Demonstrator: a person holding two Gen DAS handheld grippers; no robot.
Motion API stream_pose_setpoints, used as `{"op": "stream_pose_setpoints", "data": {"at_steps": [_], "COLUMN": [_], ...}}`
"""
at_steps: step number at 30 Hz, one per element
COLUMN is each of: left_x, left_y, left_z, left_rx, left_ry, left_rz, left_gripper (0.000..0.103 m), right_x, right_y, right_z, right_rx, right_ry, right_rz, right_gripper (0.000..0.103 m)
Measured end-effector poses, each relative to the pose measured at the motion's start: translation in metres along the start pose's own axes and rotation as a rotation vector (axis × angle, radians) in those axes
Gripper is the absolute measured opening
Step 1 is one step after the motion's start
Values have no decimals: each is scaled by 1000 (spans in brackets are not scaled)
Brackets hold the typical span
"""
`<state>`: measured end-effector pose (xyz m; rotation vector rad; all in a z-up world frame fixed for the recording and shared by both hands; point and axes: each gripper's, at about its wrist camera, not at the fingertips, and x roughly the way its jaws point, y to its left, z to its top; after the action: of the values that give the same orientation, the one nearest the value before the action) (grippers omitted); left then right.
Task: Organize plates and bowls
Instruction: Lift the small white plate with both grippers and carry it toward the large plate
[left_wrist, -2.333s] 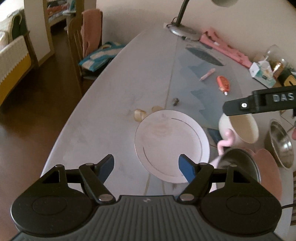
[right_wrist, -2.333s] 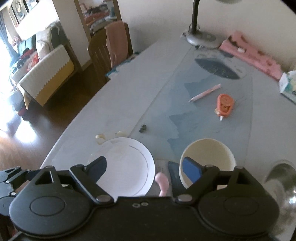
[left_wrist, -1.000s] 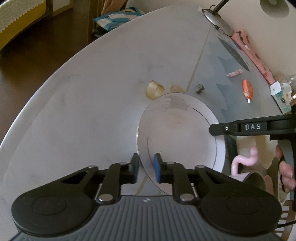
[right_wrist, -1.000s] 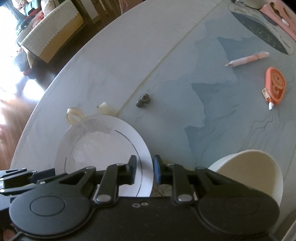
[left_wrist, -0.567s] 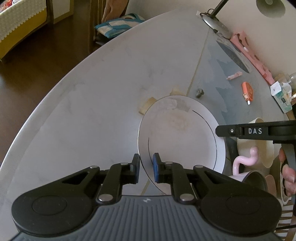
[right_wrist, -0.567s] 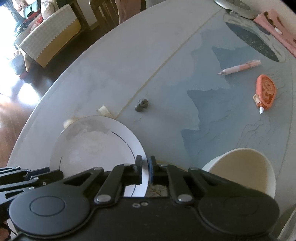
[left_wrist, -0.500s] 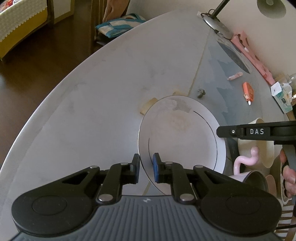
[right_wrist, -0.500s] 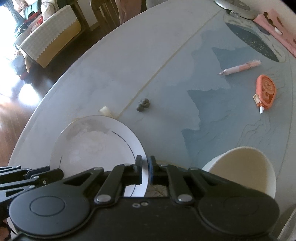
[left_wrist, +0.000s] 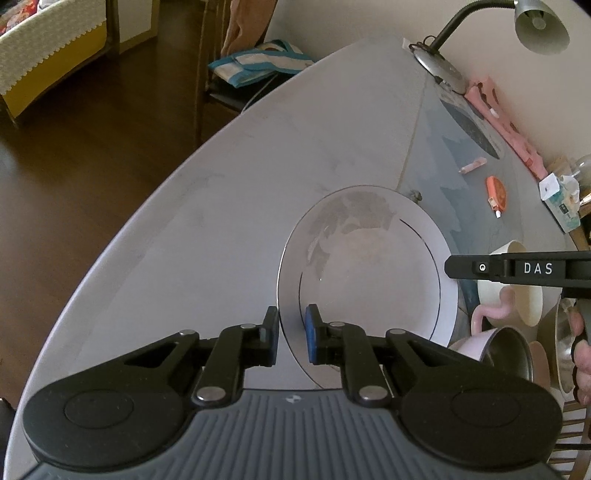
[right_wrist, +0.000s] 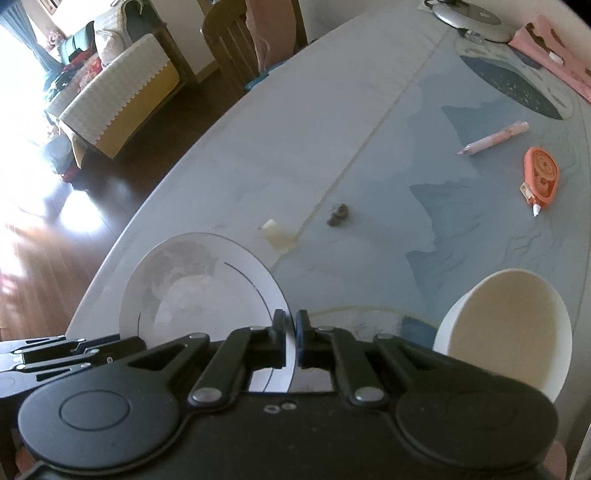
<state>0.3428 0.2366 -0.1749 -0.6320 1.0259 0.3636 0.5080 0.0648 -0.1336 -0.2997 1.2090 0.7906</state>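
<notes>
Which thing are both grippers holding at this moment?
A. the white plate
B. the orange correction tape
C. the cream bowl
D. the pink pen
A. The left gripper is closed on the near rim of the white plate, and the right gripper is closed on the plate's opposite rim, while the cream bowl, the orange correction tape and the pink pen lie untouched on the table.
</notes>
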Motion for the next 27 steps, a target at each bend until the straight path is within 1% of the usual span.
{"op": "stream_pose_setpoints", "data": {"at_steps": [7,13,19,27], "left_x": [-22,-42,-57,-74], "left_y": [14,28,39,50], "left_z": [-13,-31,-56,-97], "left_rx": [3,14,30,68], "left_ry": [-7,-11,-2,17], "left_rz": [8,7,4,-1], "left_gripper": [13,13,13,13], "right_x": [-7,-15,-20,-25], "right_y": [21,40,55,71], "right_z": [-14,-36,-62,-104], "right_rx": [15,31,54,94], "right_ry": [-9,-12,-10,-5], "right_rz": [1,1,-7,-26], "right_gripper": [6,6,6,6]}}
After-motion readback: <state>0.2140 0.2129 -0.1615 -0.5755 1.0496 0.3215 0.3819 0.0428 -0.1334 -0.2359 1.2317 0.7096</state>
